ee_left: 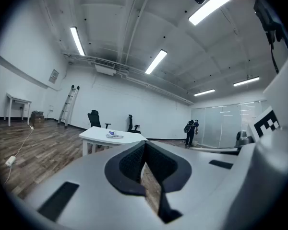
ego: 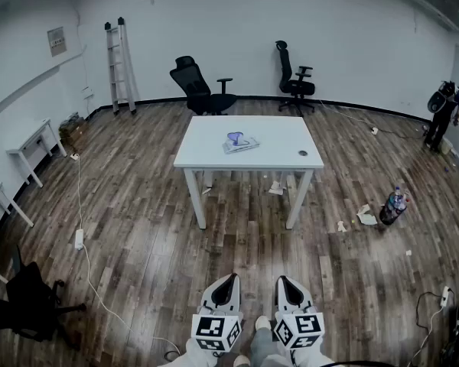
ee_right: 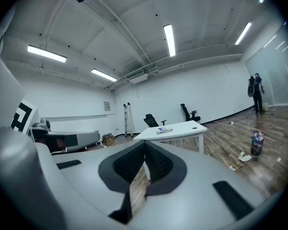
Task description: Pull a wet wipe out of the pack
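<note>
— Left tool (ego: 229,280) and right tool (ego: 283,280): holding anything?
— No. Both are clenched empty and held level side by side, well short of the worktop (ego: 206,150), probably just carried closed. Wet wipe pack (ego: 240,143) lies at its middle; I'd judge the approach hasn't begun.

A white table (ego: 214,155) carries a wet wipe pack (ego: 239,143) and a small dark disc (ego: 303,153).

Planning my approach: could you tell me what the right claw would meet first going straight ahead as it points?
Likely the white table, around its near edge; only bare floor shows before it, though depth is unclear.
</note>
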